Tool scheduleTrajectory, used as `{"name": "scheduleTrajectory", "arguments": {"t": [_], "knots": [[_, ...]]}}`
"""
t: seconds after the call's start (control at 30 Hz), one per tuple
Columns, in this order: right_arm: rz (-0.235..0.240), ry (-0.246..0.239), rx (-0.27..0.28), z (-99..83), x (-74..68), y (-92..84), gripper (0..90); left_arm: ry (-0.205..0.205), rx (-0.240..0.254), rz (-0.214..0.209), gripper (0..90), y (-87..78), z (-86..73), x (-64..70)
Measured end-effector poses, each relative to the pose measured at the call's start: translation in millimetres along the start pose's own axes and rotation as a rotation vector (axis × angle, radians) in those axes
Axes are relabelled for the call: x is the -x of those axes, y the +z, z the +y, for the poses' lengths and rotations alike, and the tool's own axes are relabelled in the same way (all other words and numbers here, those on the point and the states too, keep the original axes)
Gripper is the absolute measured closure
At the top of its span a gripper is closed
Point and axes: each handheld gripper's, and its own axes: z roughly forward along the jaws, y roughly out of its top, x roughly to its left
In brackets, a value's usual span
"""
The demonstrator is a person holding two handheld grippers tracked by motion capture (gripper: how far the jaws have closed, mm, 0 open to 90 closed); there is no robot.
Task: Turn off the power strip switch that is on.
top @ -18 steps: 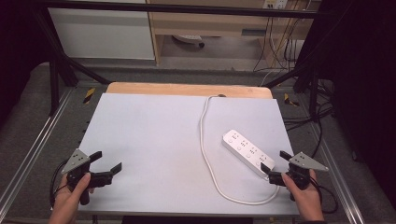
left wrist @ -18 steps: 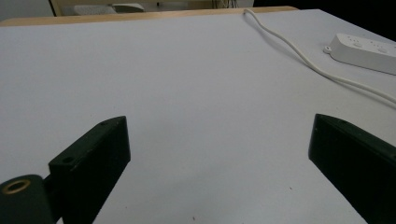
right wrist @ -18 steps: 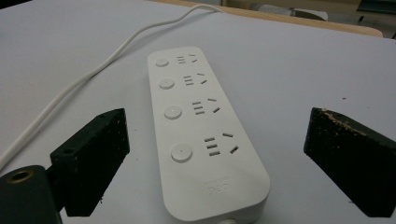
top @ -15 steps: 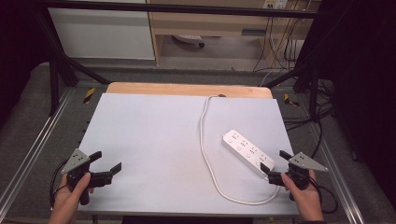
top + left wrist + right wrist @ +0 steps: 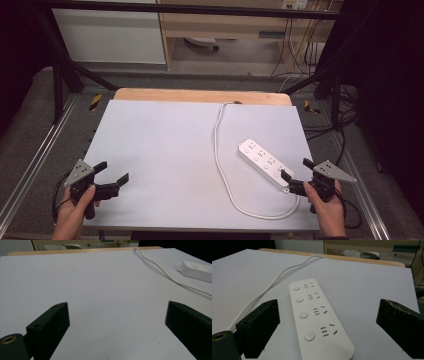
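A white power strip (image 5: 263, 163) lay on the right half of the white worktop (image 5: 165, 145), its cord (image 5: 220, 150) looping from the far edge round to its near end. The right hand-held gripper (image 5: 295, 176) rested released at that near end, jaws straddling it without contact. The left hand-held gripper (image 5: 112, 178) stood released near the worktop's front left corner.

The light falls evenly from above on my counter (image 5: 165, 145), which looks bright, without glare. The room around is dark. Close to my claws the picture is soft.
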Motion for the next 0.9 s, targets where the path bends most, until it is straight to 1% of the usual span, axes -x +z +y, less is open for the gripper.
{"name": "scheduleTrajectory", "arguments": {"t": [0.03,0.17,0.27,0.37,0.43,0.6,0.67,0.83,0.9], "knots": [[-0.003,0.003,-0.002,1.4,-0.3,-0.1,4.0,0.0,-0.001,0.0,5.4,-0.2,-0.1,-0.2],[0.012,0.015,0.009,6.3,-2.3,-1.7,3.5,-0.007,0.003,0.003,5.4,-1.1,-0.1,-0.5],[0.004,0.017,0.014,9.9,-3.2,-2.4,4.0,-0.009,0.004,0.003,5.4,-1.0,-0.1,-0.3],[0.006,0.037,0.001,13.3,-3.1,-1.6,4.9,-0.007,0.004,0.004,5.4,-0.9,0.0,0.2],[0.013,0.044,0.001,15.2,-3.4,-1.0,5.0,-0.007,0.006,0.005,5.4,-1.0,0.0,0.2],[0.016,0.049,0.008,22.0,-5.3,0.6,3.6,-0.01,0.006,0.0,5.3,-1.0,0.5,0.4],[0.007,0.045,0.015,25.0,-5.9,1.7,3.3,-0.014,0.006,-0.004,5.3,-0.8,0.6,1.0],[0.0,0.05,0.024,31.1,-8.8,5.1,2.5,-0.016,0.01,0.001,5.3,-1.0,1.4,2.1],[-0.014,0.04,0.031,36.2,-11.0,8.2,2.6,-0.018,0.014,0.003,5.3,-1.5,1.6,2.2]]}}
